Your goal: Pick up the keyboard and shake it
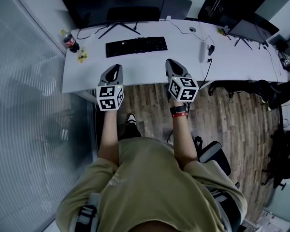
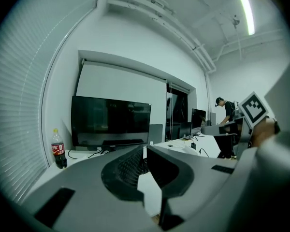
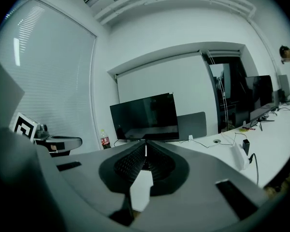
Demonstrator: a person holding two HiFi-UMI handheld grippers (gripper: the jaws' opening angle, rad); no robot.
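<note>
A black keyboard point(image 1: 136, 46) lies flat on the white desk point(image 1: 183, 47), in front of the dark monitor point(image 1: 113, 6). My left gripper point(image 1: 117, 67) hovers over the desk's near edge, short of the keyboard's left end. It is shut with nothing between its jaws. My right gripper point(image 1: 170, 62) is level with it, just off the keyboard's right end, also shut and empty. In the left gripper view the closed fingertips point(image 2: 144, 151) point toward the monitor point(image 2: 110, 121). In the right gripper view the tips point(image 3: 145, 144) meet below the same monitor point(image 3: 145, 117).
A cola bottle point(image 1: 70, 41) stands at the desk's left end by the frosted glass wall. A white power strip point(image 1: 202, 51) and cables lie to the right, with another monitor point(image 1: 251, 30) beyond. A person point(image 2: 228, 111) stands far off.
</note>
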